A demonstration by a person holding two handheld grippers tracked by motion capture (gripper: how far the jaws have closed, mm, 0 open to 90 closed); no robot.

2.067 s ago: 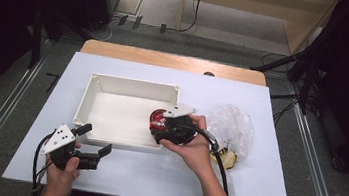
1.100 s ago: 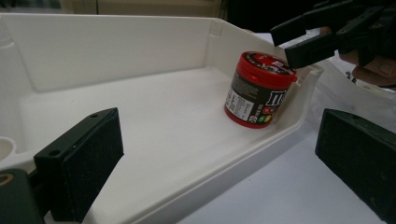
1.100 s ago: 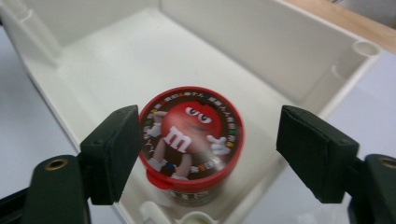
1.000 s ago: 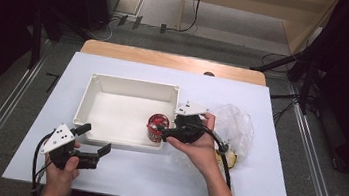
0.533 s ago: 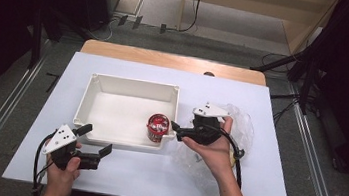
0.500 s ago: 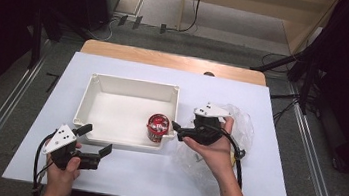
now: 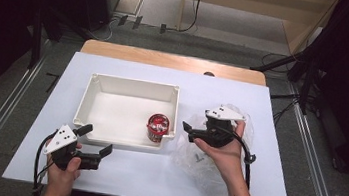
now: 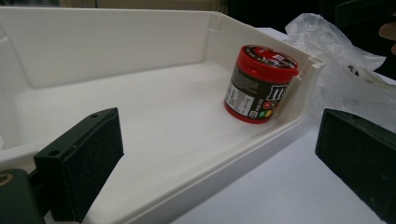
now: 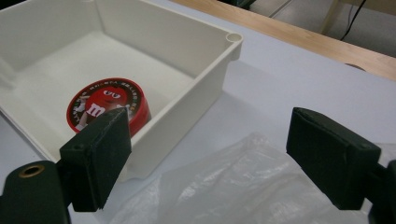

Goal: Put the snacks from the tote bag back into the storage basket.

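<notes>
Candy tub (image 7: 158,127) stands upright in the white tray's (image 7: 134,83) near right corner. Right tongs (image 7: 189,132) hover wide open and empty just beside that corner; left tongs (image 7: 97,145) gape empty too. Risk: clipping the tray wall.

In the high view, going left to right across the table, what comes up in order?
Left gripper → white bin → red can in the bin's near right corner → right gripper → clear plastic bag.
</notes>
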